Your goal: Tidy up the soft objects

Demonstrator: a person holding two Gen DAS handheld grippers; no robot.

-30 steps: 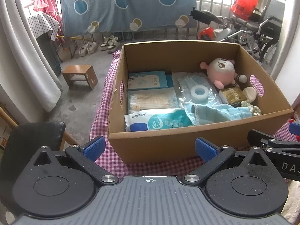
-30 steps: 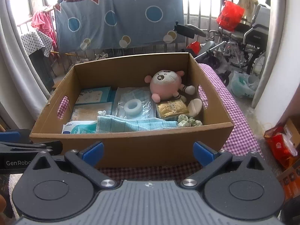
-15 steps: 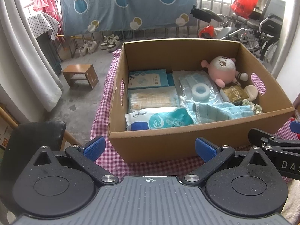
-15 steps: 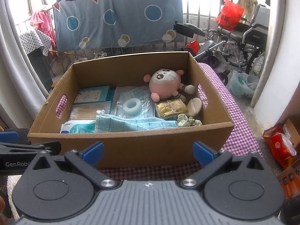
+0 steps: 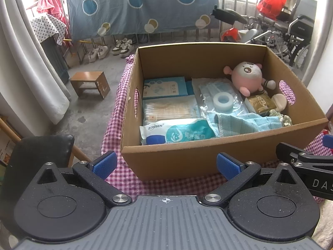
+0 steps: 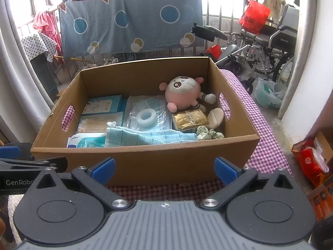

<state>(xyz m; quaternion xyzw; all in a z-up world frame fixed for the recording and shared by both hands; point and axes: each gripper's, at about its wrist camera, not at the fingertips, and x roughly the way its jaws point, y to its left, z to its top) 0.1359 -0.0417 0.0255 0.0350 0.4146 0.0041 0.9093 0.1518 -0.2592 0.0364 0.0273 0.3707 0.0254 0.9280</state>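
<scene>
The blue cloth [image 6: 149,138] lay crumpled along the near wall of the cardboard box [image 6: 145,162], its long axis running left to right, parallel to that wall. It sat straight ahead of and beyond the right tool [image 6: 164,170], and ahead and to the right of the left tool [image 5: 165,165], so the right hand looked the nearer one for any reach to it; that is a judgement from the two views only. Both tools were spread wide open with nothing between their blue pads, hanging just short of the box's near wall, above the checked cloth of the desk [image 6: 264,145].

Around the blue cloth, the box held a wet-wipes pack [image 5: 177,132] in the near left corner, a packet of cotton swabs [image 5: 170,109] behind it, and a blue carton [image 5: 164,87] further back. In the middle a clear bag of face masks [image 6: 149,110] carried a white foam ring [image 6: 146,116] on top. At the far right a pink plush toy [image 6: 183,95] leaned toward the back wall, with a gold packet [image 6: 190,119] and a round beige puff [image 6: 215,117] in front of it, and a green scrunchie [image 6: 208,135] in the near right corner, just beside the cloth's right end
</scene>
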